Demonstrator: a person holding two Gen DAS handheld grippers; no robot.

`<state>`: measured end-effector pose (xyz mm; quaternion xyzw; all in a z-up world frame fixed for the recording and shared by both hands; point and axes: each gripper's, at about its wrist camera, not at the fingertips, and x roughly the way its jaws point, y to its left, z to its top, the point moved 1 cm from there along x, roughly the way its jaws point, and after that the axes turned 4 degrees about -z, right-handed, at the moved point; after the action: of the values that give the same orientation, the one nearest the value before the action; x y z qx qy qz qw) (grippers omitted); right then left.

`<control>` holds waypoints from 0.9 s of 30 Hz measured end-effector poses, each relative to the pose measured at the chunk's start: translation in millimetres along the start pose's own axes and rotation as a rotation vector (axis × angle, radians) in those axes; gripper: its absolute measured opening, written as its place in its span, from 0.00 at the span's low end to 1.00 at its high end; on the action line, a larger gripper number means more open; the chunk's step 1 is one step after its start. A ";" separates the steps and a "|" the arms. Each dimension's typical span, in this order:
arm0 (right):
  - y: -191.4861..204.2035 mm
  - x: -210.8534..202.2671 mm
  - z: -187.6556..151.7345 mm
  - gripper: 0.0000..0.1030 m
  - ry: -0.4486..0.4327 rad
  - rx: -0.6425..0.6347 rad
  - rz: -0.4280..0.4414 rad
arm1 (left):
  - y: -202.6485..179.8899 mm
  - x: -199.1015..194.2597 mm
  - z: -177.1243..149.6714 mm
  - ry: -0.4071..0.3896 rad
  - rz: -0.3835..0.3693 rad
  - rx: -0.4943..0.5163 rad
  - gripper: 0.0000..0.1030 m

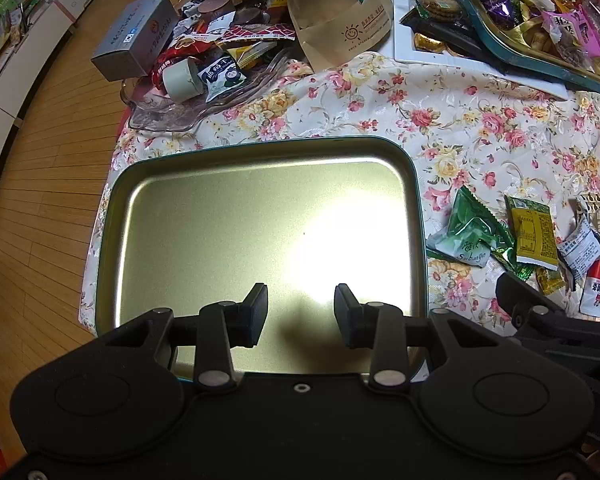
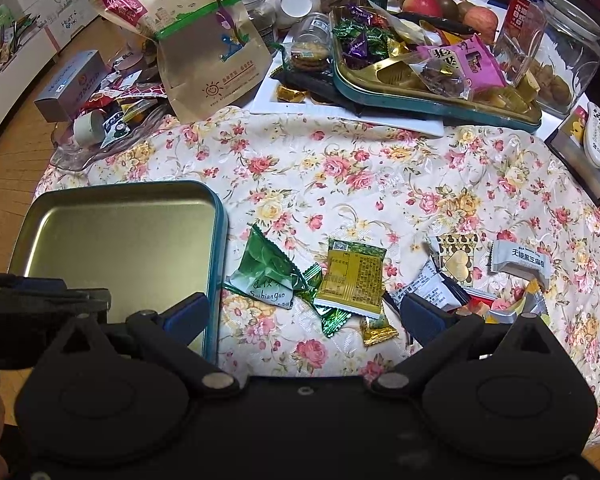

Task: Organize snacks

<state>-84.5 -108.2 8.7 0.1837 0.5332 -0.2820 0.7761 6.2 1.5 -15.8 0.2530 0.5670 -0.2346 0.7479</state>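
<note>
Loose on the flowered desk just right of the empty tin tray: green snack packet, yellow snack packet, others. Light, crinkly, slippery film; best pinched at a crimped end seam. Left gripper apart over the tray, holding nothing; right gripper spread wide, empty.

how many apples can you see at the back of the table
2, both behind the full teal tin: one apple left of the dark pen-like object, another apple to its right by the clear jar. Clutter may hide more.
</note>
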 end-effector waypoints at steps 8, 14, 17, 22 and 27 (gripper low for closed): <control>1.5 1.0 -0.6 1.00 0.005 -0.006 0.000 | 0.8 0.8 -0.5 0.007 -0.007 -0.007 0.44; 1.7 1.8 -1.0 1.00 0.007 -0.008 0.000 | 0.6 1.0 -0.6 0.009 -0.009 -0.009 0.44; 1.8 1.8 -1.0 1.00 0.007 -0.008 -0.001 | 0.6 1.2 -1.0 0.009 -0.009 -0.010 0.44; 1.8 2.1 -1.2 1.00 0.007 -0.009 0.000 | 0.7 1.2 -1.0 0.009 -0.009 -0.011 0.44; 1.8 2.7 -1.7 1.00 0.008 -0.012 0.000 | 0.7 1.5 -1.3 0.008 -0.011 -0.011 0.44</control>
<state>-83.9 -106.5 5.5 0.1803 0.5380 -0.2781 0.7750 6.1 2.8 -17.4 0.2469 0.5728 -0.2346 0.7456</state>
